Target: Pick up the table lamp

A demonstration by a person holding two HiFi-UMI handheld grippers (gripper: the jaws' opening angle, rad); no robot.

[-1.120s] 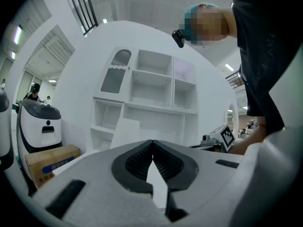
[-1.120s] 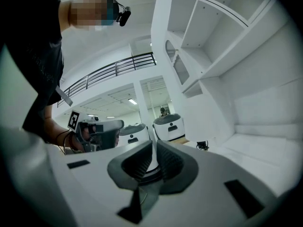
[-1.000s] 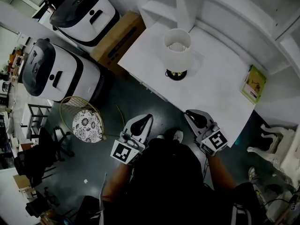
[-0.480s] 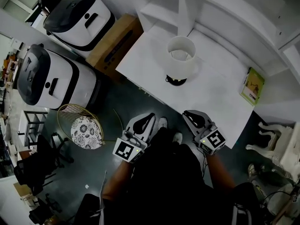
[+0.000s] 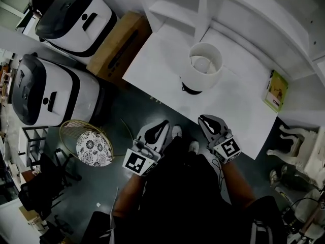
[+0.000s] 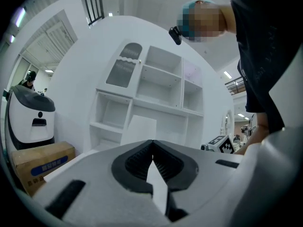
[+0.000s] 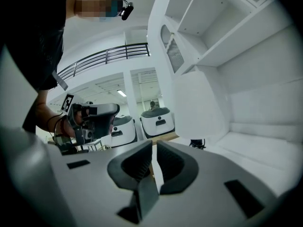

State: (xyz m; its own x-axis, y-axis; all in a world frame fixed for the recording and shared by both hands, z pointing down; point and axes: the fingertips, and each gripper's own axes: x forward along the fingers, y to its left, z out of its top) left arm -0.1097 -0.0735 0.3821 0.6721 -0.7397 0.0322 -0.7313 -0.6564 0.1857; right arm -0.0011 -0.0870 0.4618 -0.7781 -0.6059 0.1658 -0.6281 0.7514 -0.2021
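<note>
Drawn nearer to the table lamp (image 5: 201, 67) since a second ago. Upright on the white table (image 5: 238, 105), ahead of the right gripper (image 5: 206, 120), farther from the left gripper (image 5: 162, 125). Clenched and empty on both sides.

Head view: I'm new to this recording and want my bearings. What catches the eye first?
The white table lamp stands out, upright on the white table in the upper middle of the view. At the left, two large white-and-dark machines sit on the dark floor beside a cardboard box. Lower down, the left gripper and right gripper, fingers together and empty, point toward the table.
</note>
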